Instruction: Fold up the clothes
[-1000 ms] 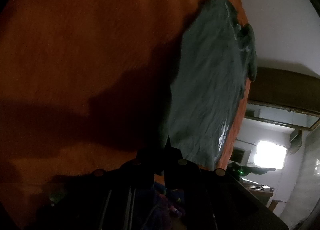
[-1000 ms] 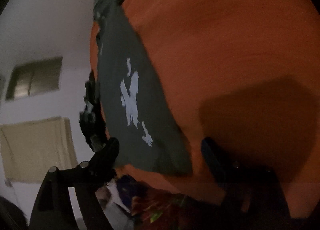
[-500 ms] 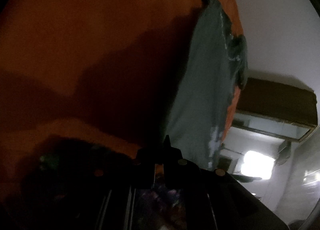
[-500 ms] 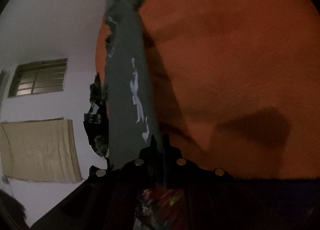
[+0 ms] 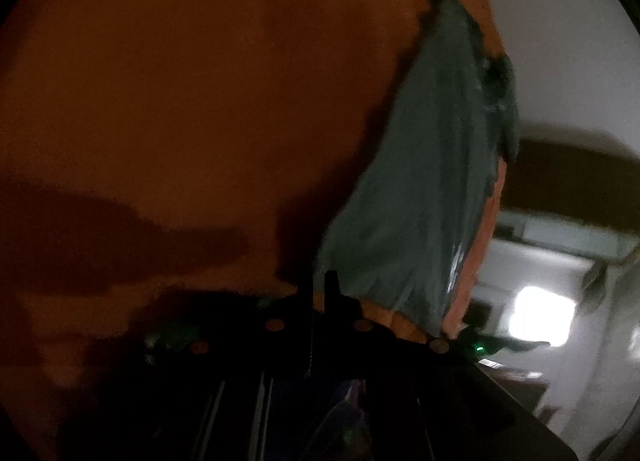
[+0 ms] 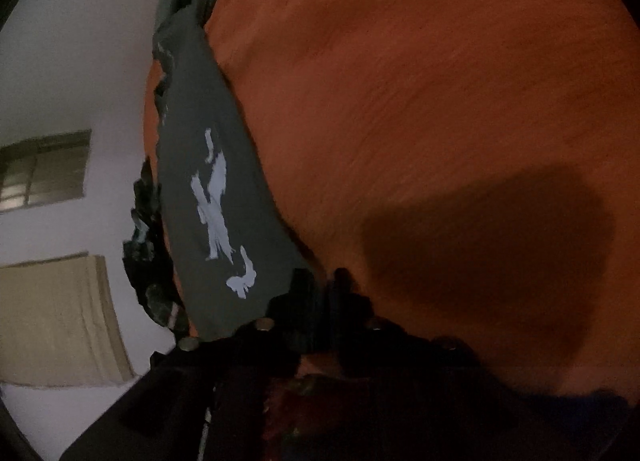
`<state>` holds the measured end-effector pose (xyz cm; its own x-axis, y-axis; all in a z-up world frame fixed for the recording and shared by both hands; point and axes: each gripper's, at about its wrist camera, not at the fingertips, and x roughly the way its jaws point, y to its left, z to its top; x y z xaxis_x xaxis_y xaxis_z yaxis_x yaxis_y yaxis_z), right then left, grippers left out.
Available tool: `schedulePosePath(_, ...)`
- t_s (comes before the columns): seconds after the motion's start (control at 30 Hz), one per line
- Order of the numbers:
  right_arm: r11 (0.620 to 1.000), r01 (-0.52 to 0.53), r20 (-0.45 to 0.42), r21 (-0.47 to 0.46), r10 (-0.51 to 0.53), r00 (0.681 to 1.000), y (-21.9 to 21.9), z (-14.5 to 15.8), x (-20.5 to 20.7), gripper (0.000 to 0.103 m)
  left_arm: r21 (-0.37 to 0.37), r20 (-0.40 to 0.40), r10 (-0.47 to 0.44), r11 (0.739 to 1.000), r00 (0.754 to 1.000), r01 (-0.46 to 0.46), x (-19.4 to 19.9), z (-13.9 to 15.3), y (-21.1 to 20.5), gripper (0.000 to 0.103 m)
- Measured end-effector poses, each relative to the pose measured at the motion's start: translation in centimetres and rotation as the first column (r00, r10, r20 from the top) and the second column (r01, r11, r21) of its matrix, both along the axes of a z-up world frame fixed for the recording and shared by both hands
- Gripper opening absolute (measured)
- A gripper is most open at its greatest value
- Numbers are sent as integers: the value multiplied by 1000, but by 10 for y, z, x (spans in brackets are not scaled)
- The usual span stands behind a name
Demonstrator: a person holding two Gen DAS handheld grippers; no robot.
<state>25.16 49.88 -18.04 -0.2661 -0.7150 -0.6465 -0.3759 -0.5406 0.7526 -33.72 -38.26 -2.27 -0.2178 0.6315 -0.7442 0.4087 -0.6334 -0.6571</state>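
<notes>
A grey-green T-shirt (image 5: 432, 181) lies on an orange bed sheet (image 5: 200, 101). My left gripper (image 5: 319, 281) is shut on the shirt's near corner, which rises to the fingertips. In the right wrist view the same T-shirt (image 6: 224, 241) shows a white print (image 6: 218, 197) and runs along the edge of the orange sheet (image 6: 440, 101). My right gripper (image 6: 325, 281) sits at the shirt's near corner. Its jaws are opening, with a narrow gap between them. The cloth's edge reaches the left finger (image 6: 304, 285), but I cannot tell whether it enters the gap.
A heap of dark clothes (image 6: 148, 261) hangs at the bed's far edge beside the shirt. Behind it are a pale wall, a window (image 6: 44, 169) and a beige cloth (image 6: 52, 321). A bright window (image 5: 540, 313) glows in the left wrist view. The gripper's shadow (image 6: 480, 253) falls on the sheet.
The right gripper went from wide open to shut at the shirt's corner, and now its jaws have parted again. The shirt looks wider than half a second ago. The left gripper stayed shut.
</notes>
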Motion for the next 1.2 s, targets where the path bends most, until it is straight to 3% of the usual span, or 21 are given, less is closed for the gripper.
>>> schedulePosePath(0.13, 999, 0, -21, 34, 1, 1000, 10, 11, -1, 29, -42, -41, -121, 992, 992, 120, -25, 6, 12, 7)
schedulePosePath(0.2, 1000, -12, -37, 15, 13, 999, 7, 15, 0, 29, -57, -3, -193, 980, 981, 192, -34, -3, 26, 17)
schedulePosePath(0.3, 999, -43, -37, -4, 43, 998, -2, 16, 4, 29, -208, 39, -226, 951, 973, 229, -41, -14, 42, 22)
schedulePosePath(0.37, 998, -57, -25, -3, 57, 998, -8, 14, 7, 29, -253, 28, -239, 938, 971, 238, -44, -14, 48, 22)
schedulePosePath(0.47, 997, -77, -19, -5, 77, 997, -15, 9, 10, 29, -231, 31, -234, 944, 972, 235, -47, -20, 49, 29)
schedulePosePath(0.67, 995, -101, -26, 9, 101, 995, -27, 6, 12, 30, -230, 80, -185, 953, 980, 199, -41, -26, 23, 29)
schedulePosePath(0.8, 996, -86, -36, -6, 86, 996, -25, 4, 17, 30, -161, 98, -161, 971, 982, 175, -32, -36, 9, 29)
schedulePosePath(0.9, 996, -92, -39, -7, 92, 995, -29, 4, 16, 30, -107, 64, -136, 984, 989, 142, -29, -42, 7, 30)
schedulePosePath(0.97, 996, -93, -37, -2, 92, 995, -30, 5, 17, 30, 9, 35, -97, 995, 995, 97, -27, -49, 2, 31)
schedulePosePath(1.03, 996, -87, -36, 10, 87, 996, -31, 7, 17, 30, 150, 18, -49, 988, 999, 46, -25, -61, -5, 32)
schedulePosePath(1.07, 995, -93, -41, 24, 94, 995, -34, 9, 18, 30, 170, 27, -38, 985, 999, 33, -25, -67, -6, 32)
schedulePosePath(1.2, 990, -127, -55, 57, 130, 990, -46, 13, 17, 31, 123, 45, -43, 992, 998, 37, -20, -74, -7, 32)
